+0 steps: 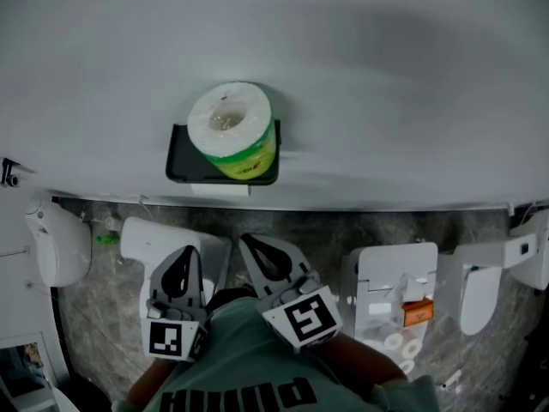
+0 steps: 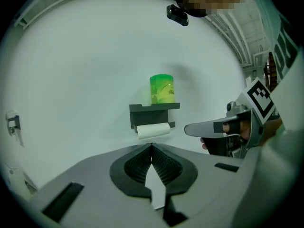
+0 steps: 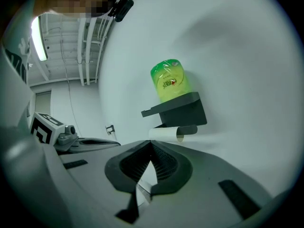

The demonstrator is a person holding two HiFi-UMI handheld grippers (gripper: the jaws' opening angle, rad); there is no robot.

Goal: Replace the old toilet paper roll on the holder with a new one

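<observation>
A black wall holder (image 1: pixel 182 163) carries a new toilet roll (image 1: pixel 232 127) in a green wrapper, upright on its top shelf. The old, nearly used-up white roll (image 2: pixel 153 130) hangs under the shelf; in the right gripper view it shows as a thin tube (image 3: pixel 166 133). Both grippers hang short of the holder, side by side and apart from it. My left gripper (image 2: pixel 151 146) is shut and holds nothing. My right gripper (image 3: pixel 152 146) is shut and empty too. The head view shows the left gripper (image 1: pixel 189 251) and the right gripper (image 1: pixel 247 240) below the holder.
A plain pale wall (image 1: pixel 412 84) fills the view ahead. On the stone floor below stand several white fixtures (image 1: pixel 58 245), among them an open white dispenser (image 1: pixel 390 273) with an orange item (image 1: pixel 417 312). A small fitting (image 2: pixel 13 122) sits on the wall at the left.
</observation>
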